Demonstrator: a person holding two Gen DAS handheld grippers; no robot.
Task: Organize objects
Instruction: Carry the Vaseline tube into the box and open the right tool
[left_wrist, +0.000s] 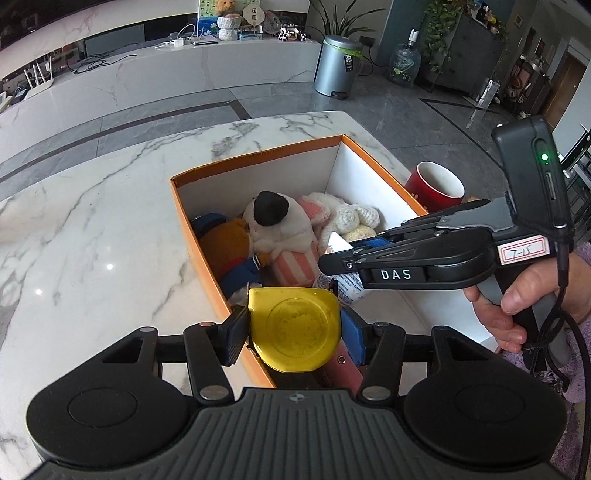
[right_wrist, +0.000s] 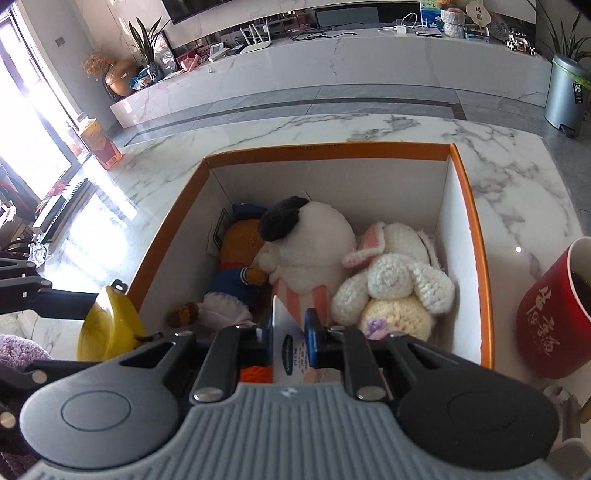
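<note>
On the far left there's bare marble desk (left_wrist: 92, 229), then my left claw (left_wrist: 293, 330), clamped on a yellow tape measure (left_wrist: 295, 328) by its two flat sides. I'm holding it right over the near-left corner of the orange box (left_wrist: 258, 155), roughly above the rim, not yet lowered inside.

Moving right, the box already holds a brown doll in blue (right_wrist: 240, 266), a white plush with a black cap (right_wrist: 303, 243) and a cream knitted rabbit (right_wrist: 395, 284), packed side by side at the bottom. My right claw (right_wrist: 290, 338) is closed on a thin white packet (right_wrist: 286, 347) with blue print, standing on edge between the pads, low over the near end of the box. Further right, outside the box wall, a red mug (right_wrist: 550, 310) sits on the desk; it looks to have dark drink in it.

Risks as I see them: the tape measure hangs over the rim, so if I let go here it may catch the cardboard edge and tumble onto the desk. My two claws are near each other, so lowering both together could knock them. A wide swing of my right arm could tip that mug and spill it.
</note>
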